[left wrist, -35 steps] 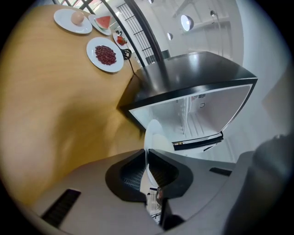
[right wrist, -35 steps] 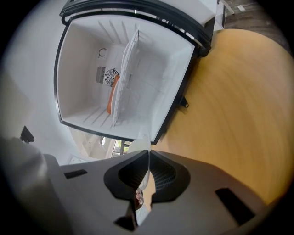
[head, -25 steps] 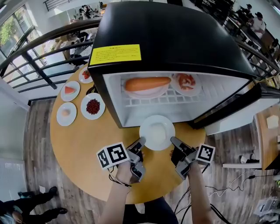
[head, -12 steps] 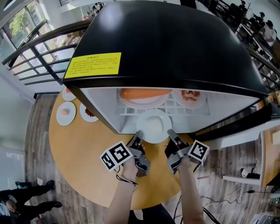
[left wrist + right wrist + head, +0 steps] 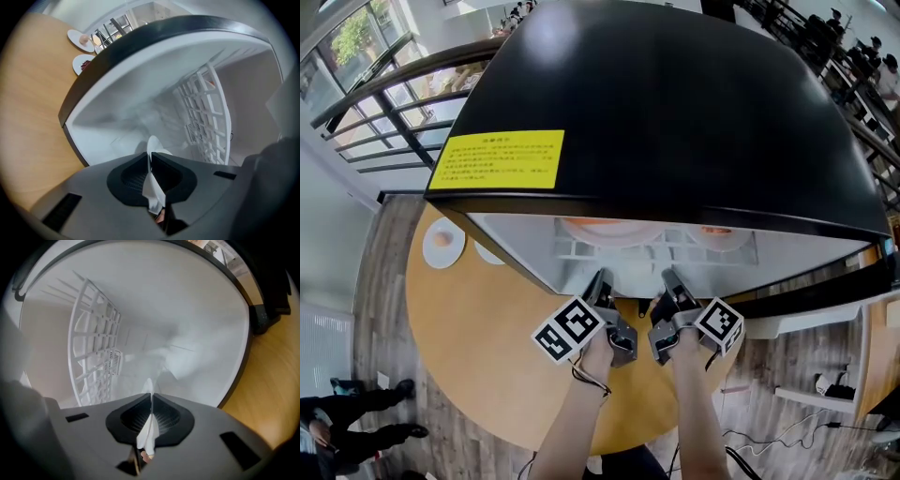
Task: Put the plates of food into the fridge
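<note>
A white plate shows edge-on in both gripper views, its rim [image 5: 153,146] pinched by my left gripper [image 5: 150,158] and its opposite rim [image 5: 149,387] pinched by my right gripper [image 5: 151,400]. Both are shut on it. In the head view the left gripper [image 5: 602,281] and the right gripper [image 5: 668,279] reach into the lower compartment of the black fridge [image 5: 656,103]. The fridge's top hides the plate there. What lies on the plate I cannot tell. The white wire shelf [image 5: 208,110] runs above the plate.
On the wire shelf [image 5: 619,248] an orange food item [image 5: 605,224] and a plate with red food [image 5: 718,230] barely peek out. More plates stand on the round wooden table [image 5: 478,347] to the left: one with pink food [image 5: 442,241], one with red beans [image 5: 83,63]. The fridge door [image 5: 825,300] hangs open at right.
Both grippers have carried the plate forward from the table's edge into the fridge's lower compartment. In the head view the plate has slid out of sight under the fridge's top.
</note>
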{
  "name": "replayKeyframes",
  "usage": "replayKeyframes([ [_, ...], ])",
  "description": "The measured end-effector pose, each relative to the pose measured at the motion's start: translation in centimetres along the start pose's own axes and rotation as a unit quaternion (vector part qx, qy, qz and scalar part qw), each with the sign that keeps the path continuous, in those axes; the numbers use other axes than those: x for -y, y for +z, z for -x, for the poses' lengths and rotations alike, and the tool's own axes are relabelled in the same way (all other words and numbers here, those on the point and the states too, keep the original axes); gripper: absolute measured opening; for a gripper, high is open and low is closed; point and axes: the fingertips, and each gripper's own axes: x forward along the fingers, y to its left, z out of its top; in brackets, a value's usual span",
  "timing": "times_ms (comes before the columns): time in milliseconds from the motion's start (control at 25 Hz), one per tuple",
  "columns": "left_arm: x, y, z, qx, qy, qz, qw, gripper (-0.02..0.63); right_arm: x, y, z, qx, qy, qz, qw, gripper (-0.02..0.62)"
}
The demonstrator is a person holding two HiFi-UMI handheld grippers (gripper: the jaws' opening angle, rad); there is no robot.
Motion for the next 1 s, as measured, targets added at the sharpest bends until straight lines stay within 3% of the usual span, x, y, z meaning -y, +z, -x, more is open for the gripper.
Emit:
replayKeyframes([
  [640, -1.8, -0.7, -2.7, -0.003, 0.078, -0.028, 0.9965, 0.026, 1.2, 0.9, -2.0, -0.005, -0.04, 0.0, 0.999, 0.021],
  [1000, -1.7, -0.6, -3.5, -0.03, 0.103, -0.085, 0.9906, 0.045, 1.0, 1.2, -2.7, -0.018, -0.067, 0.06, 0.996, 0.021],
])
